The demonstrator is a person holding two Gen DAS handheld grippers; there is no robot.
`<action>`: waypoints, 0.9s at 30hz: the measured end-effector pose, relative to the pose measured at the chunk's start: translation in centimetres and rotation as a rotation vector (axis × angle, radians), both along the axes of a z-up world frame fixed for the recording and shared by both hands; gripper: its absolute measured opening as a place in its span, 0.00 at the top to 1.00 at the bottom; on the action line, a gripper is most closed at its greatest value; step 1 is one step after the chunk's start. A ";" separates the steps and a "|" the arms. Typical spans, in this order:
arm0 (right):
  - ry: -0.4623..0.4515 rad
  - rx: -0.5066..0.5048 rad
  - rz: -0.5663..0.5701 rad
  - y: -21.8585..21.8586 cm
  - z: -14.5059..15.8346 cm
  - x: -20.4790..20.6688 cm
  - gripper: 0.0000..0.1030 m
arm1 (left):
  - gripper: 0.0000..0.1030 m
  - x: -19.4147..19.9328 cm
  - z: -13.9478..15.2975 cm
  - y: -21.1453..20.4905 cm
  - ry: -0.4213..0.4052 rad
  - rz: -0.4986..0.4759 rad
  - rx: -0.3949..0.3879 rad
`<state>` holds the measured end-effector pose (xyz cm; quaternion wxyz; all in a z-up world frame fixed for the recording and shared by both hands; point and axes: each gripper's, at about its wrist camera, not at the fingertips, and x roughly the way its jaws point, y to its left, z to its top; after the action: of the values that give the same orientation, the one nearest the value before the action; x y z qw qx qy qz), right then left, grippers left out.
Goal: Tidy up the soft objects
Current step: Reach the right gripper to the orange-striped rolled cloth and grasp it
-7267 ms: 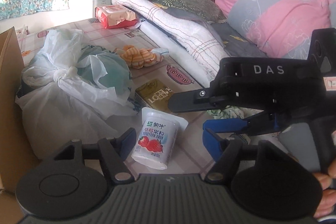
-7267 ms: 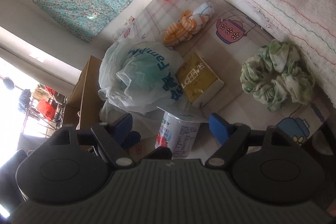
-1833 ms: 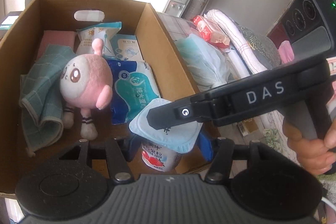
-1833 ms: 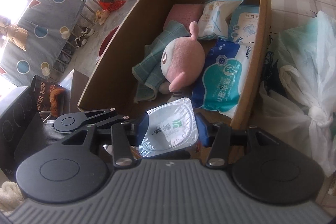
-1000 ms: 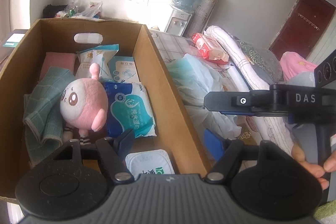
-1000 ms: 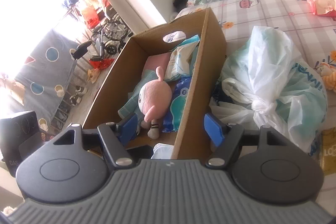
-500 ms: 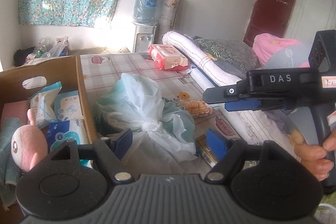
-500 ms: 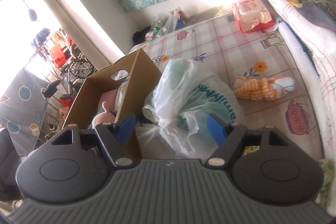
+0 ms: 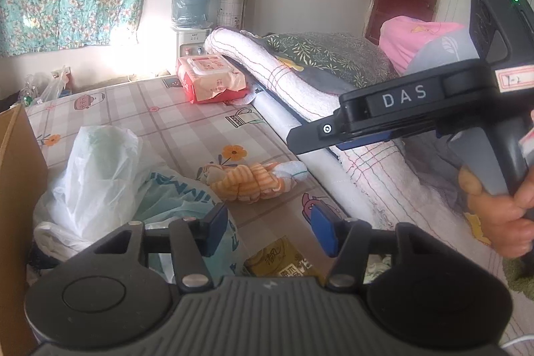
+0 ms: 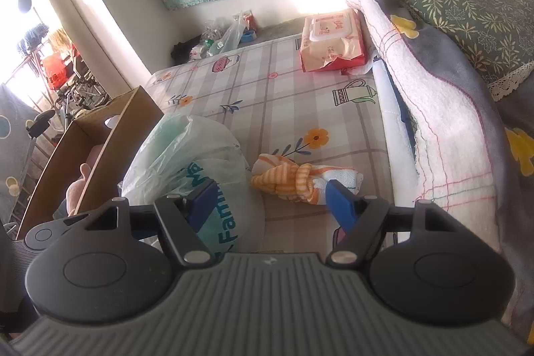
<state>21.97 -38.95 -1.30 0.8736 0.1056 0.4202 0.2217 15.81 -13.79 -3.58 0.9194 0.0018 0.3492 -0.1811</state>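
Observation:
An orange-striped knotted cloth (image 9: 253,182) lies on the checked mattress (image 9: 187,125); it also shows in the right wrist view (image 10: 297,179), just beyond the right fingers. A tied white and teal plastic bag (image 9: 110,175) sits to its left, also seen in the right wrist view (image 10: 187,165). A cardboard box (image 10: 100,149) with a pink plush (image 10: 80,186) stands at the left. My left gripper (image 9: 270,229) is open and empty above the bag's edge. My right gripper (image 10: 272,199) is open and empty; its body (image 9: 400,112) shows in the left wrist view.
A red wet-wipes pack (image 9: 210,79) lies at the far end of the mattress. A rolled white blanket (image 9: 320,109) and pillows (image 10: 467,15) run along the right. A yellow carton (image 9: 283,262) lies near the left fingers. A water dispenser (image 9: 188,5) stands by the wall.
Both grippers have swung right, away from the box, toward the mattress. The striped cloth has come closer in both views. Both stay open and empty.

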 end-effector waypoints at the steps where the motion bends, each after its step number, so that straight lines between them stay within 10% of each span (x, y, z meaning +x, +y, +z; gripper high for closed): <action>1: 0.012 0.003 0.019 -0.3 -0.3 0.9 0.39 | 0.51 0.5 -0.4 -0.4 0.008 -0.001 -0.004; 15: 0.229 0.040 0.026 1.5 -7.8 11.8 0.53 | 0.62 5.8 -3.7 -2.2 0.127 0.026 -0.010; 27: 0.383 0.103 0.104 1.1 -9.4 9.0 0.50 | 0.50 5.9 -4.0 -2.1 0.187 -0.021 -0.024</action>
<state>30.99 -37.84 -10.65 0.7586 0.1685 0.5716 0.2635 21.75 -15.92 -7.61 0.8808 -0.0223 0.4311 -0.1944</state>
